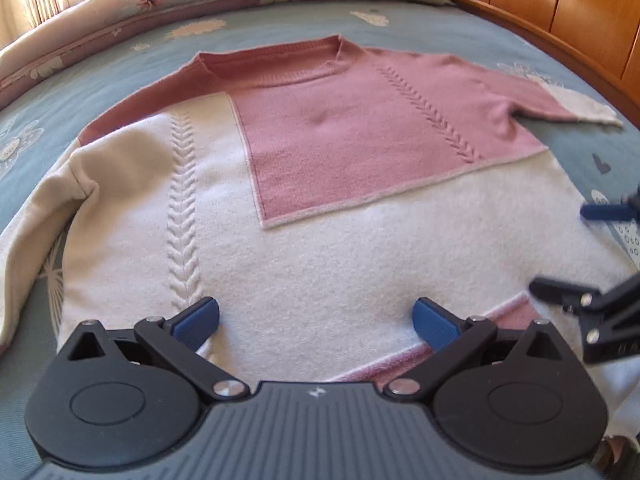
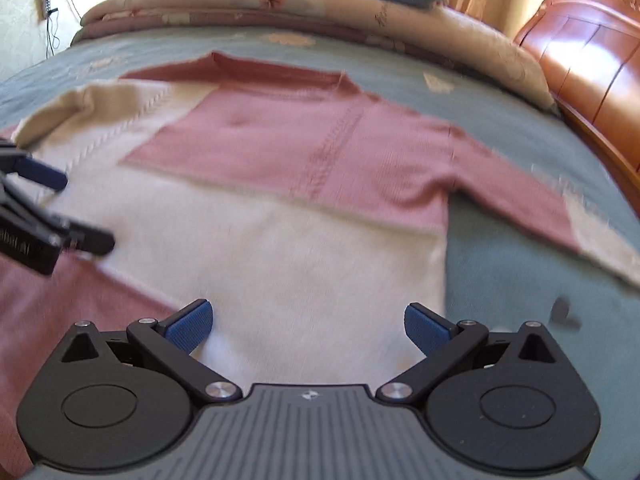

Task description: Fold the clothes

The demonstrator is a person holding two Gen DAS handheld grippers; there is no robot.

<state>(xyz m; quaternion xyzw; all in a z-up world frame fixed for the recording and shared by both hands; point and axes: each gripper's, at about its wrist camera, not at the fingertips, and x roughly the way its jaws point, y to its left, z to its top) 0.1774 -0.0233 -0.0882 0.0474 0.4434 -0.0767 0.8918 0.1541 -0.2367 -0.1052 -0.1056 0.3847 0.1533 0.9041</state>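
Sweater, pink and cream knit, lies flat on a blue bedspread, sleeves spread, seemingly unfolded. The left gripper and right gripper hover above its hem, jaws wide apart, holding nothing. The first fold seems about to begin: next, likely, pinching a sleeve or side edge.

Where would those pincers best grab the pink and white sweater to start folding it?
Probably by the pink sleeve of the sweater: it lies flat and stretched out over the blue bedspread, its white cuff free at the edge. The open right gripper could come from the sweater's hem side and pinch the cuff.
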